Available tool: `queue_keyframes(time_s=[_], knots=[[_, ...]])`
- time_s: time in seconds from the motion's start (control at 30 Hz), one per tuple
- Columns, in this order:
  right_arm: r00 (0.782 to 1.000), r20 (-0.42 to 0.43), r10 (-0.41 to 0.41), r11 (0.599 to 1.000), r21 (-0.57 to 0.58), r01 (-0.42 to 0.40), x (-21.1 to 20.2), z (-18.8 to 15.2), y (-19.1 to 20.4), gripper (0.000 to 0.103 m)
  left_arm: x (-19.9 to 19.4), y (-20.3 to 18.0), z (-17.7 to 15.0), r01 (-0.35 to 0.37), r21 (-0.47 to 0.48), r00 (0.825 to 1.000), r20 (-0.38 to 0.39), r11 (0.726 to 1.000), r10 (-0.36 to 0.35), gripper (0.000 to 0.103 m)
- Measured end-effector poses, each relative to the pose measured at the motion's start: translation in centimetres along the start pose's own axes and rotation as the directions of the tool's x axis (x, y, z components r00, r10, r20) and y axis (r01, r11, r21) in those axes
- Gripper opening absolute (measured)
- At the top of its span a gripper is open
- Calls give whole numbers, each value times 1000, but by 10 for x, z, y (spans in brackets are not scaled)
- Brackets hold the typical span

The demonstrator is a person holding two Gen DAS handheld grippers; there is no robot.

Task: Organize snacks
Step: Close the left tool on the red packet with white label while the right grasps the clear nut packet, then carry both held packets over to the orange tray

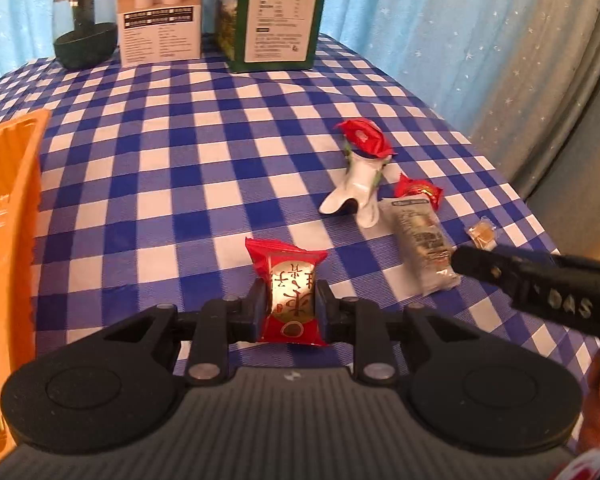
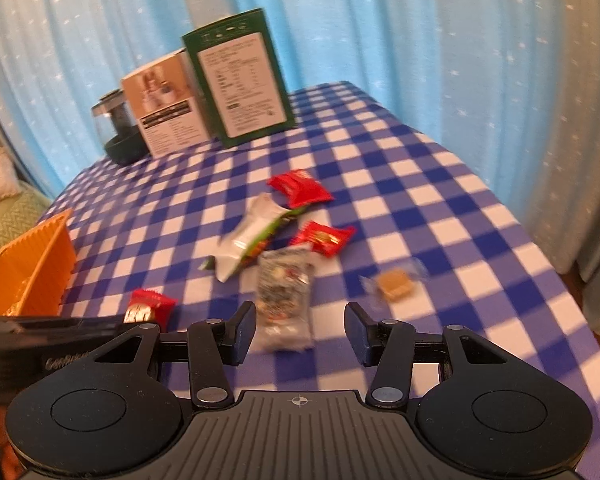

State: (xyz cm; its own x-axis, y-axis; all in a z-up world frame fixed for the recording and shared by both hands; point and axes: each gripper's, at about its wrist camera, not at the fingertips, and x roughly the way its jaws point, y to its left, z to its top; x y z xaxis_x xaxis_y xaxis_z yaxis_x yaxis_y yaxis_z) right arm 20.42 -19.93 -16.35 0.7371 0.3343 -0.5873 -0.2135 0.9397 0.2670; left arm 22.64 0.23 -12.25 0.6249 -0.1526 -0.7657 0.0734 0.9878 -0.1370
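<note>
Red snack packet (image 1: 290, 296) clamped in left tongs (image 1: 290, 312); right tongs (image 2: 300, 332) agape, empty.

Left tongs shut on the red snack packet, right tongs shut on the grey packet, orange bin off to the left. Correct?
Not quite. The right tongs are open, the grey packet merely lying between them, per the right wrist view. Left tongs do grip the red snack packet; orange bin sits left.

Right gripper (image 2: 300, 330) gapes above a clear snack pack (image 2: 285, 298) on checked cloth (image 2: 440, 208)
</note>
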Motion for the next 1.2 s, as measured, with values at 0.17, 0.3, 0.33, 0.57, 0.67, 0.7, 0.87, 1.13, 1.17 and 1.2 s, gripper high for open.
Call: queue_keyframes(time_s=[0.17,0.3,0.33,0.57,0.67,0.7,0.87,1.13,1.17,1.2], knots=[[1000,-24,4,999,-44,-5,27,7,9,50,-2,6,-6,2,-19,999,33,1000,-2,23],[999,-37,-17,997,-81,14,42,8,15,50,-2,6,-9,-7,-23,999,49,1000,8,24],[999,-39,-20,996,-93,16,45,8,16,50,-2,6,-10,-14,-19,999,53,1000,15,25],[997,-56,-48,989,-140,40,56,4,22,49,1,2,-9,-49,11,996,73,999,48,29],[997,-51,-61,985,-166,52,55,3,22,40,4,-1,-8,-55,23,996,72,998,54,29],[997,-51,-59,985,-167,50,55,3,22,39,5,-1,-8,-55,25,996,69,998,53,29],[997,-61,-52,986,-162,41,47,-2,23,38,2,-3,-11,-56,31,997,56,998,54,23],[998,-54,-35,997,-65,31,11,-16,20,38,-29,-6,-28,-40,6,998,58,999,40,22],[998,-56,-30,999,-46,27,5,-19,19,38,-34,-7,-30,-37,2,998,59,999,37,22],[998,-57,-28,999,-34,26,0,-22,19,38,-39,-8,-32,-33,-3,998,62,999,34,22]])
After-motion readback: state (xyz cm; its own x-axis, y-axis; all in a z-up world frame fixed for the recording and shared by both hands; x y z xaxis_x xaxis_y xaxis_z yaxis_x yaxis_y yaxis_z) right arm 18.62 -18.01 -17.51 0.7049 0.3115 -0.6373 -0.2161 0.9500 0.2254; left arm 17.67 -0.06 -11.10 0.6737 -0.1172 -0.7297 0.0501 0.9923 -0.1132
